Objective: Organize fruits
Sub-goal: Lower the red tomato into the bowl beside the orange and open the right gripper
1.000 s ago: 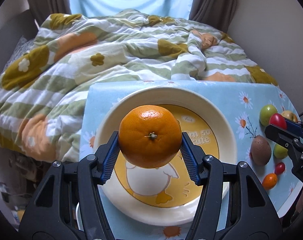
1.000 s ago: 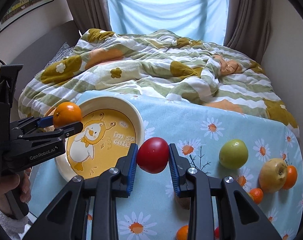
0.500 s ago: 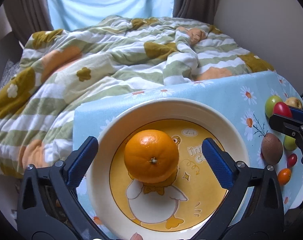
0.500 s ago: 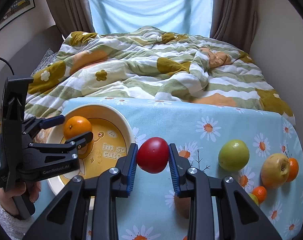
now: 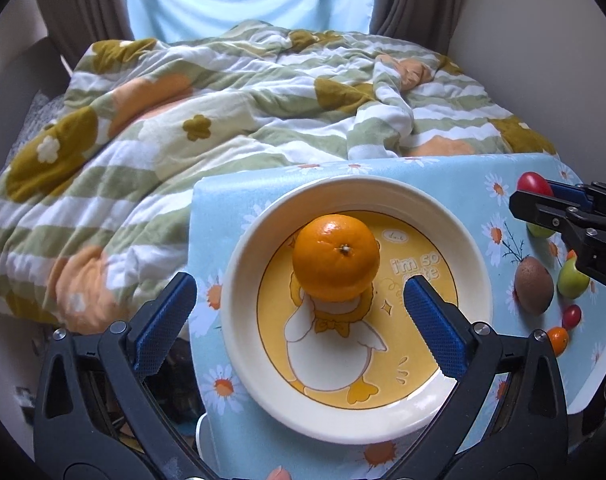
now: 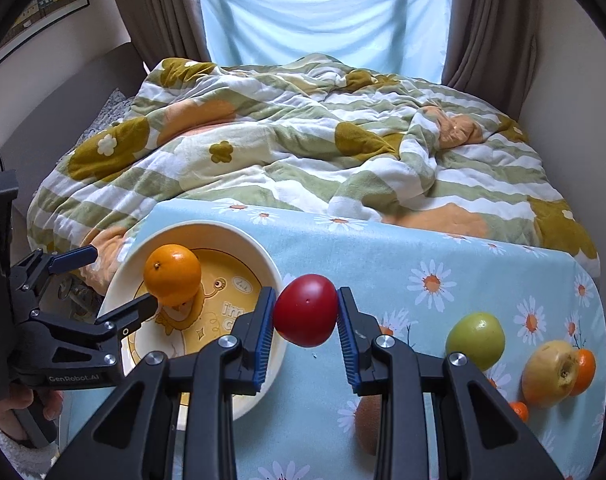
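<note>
An orange (image 5: 336, 257) rests in the cream bowl (image 5: 477, 264) with a yellow duck picture. My left gripper (image 5: 297, 312) is open, its blue pads apart just in front of the orange, not touching it. My right gripper (image 6: 305, 314) is shut on a red fruit (image 6: 305, 309) and holds it above the daisy tablecloth beside the bowl's (image 6: 271, 270) right rim. The orange (image 6: 172, 274) and left gripper (image 6: 115, 286) also show in the right wrist view; the right gripper with the red fruit (image 5: 534, 185) shows at the left wrist view's right edge.
On the cloth to the right lie a green apple (image 6: 476, 340), a yellowish apple (image 6: 551, 373), an orange (image 6: 584, 370), a small orange (image 6: 519, 411) and a brown kiwi (image 5: 534, 285). A small red fruit (image 5: 571, 316) lies nearby. A rumpled quilt (image 6: 303, 140) covers the bed behind.
My left gripper opened and let go of the orange, which now rests in the bowl; the gripper then drew back a little. My right gripper carried the red fruit closer to the bowl.
</note>
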`<action>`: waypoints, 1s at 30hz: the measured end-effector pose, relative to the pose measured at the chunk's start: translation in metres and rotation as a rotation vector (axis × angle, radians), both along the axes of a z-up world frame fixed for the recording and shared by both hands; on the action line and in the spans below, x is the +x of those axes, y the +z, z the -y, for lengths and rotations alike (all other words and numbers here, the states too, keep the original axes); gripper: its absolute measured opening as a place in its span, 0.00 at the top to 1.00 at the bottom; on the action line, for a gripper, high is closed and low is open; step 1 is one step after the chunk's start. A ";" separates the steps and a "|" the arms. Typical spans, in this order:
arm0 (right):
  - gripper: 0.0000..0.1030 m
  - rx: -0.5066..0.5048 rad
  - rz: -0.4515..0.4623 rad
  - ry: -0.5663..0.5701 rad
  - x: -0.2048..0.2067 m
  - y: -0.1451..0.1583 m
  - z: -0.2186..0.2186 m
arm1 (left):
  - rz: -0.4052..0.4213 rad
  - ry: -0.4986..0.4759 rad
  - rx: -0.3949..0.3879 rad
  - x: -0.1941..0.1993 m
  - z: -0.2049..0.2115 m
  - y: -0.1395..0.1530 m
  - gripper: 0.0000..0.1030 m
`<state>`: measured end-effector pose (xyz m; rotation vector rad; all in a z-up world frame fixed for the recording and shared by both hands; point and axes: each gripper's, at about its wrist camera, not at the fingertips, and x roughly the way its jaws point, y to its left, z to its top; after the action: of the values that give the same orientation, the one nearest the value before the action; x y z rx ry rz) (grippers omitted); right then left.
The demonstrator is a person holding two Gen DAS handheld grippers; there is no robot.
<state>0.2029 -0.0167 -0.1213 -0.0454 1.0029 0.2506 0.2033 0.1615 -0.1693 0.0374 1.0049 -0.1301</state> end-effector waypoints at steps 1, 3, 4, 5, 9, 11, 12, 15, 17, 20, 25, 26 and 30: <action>0.73 0.005 0.001 0.022 0.002 -0.001 -0.003 | -0.001 0.008 0.002 -0.003 -0.002 0.002 0.00; 0.73 0.009 0.007 0.070 0.006 -0.002 -0.010 | 0.002 0.024 0.000 -0.010 -0.005 0.006 0.00; 0.73 0.012 0.005 0.091 0.008 -0.004 -0.014 | 0.000 0.031 -0.005 -0.012 -0.006 0.007 0.00; 0.73 0.017 0.002 0.110 0.010 -0.005 -0.017 | -0.004 0.040 -0.010 -0.015 -0.008 0.008 0.00; 0.73 0.029 -0.014 0.171 0.017 -0.016 -0.029 | -0.015 0.068 -0.008 -0.024 -0.011 0.006 0.00; 0.73 0.032 -0.025 0.198 0.020 -0.023 -0.035 | -0.022 0.080 -0.005 -0.027 -0.012 0.003 0.00; 0.73 0.035 -0.031 0.213 0.022 -0.027 -0.037 | -0.026 0.087 -0.005 -0.028 -0.012 0.001 0.00; 0.73 0.027 -0.042 0.258 0.024 -0.037 -0.045 | -0.038 0.104 -0.005 -0.031 -0.013 -0.005 0.00; 0.73 0.018 -0.044 0.285 0.024 -0.043 -0.050 | -0.044 0.114 0.001 -0.034 -0.014 -0.009 0.00; 0.73 0.001 -0.037 0.311 0.024 -0.048 -0.055 | -0.053 0.131 0.005 -0.037 -0.016 -0.013 0.00; 0.46 0.000 -0.034 0.324 0.023 -0.050 -0.057 | -0.063 0.153 0.006 -0.043 -0.019 -0.014 0.00; 0.17 0.010 -0.029 0.328 0.022 -0.048 -0.056 | -0.064 0.157 0.006 -0.044 -0.019 -0.014 0.00; 0.01 0.024 0.019 0.315 0.018 -0.040 -0.051 | -0.074 0.169 0.001 -0.048 -0.021 -0.014 0.00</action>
<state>0.2206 0.0340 -0.1617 -0.1844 0.9720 0.5486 0.1553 0.1825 -0.1833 -0.0519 1.0771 0.0232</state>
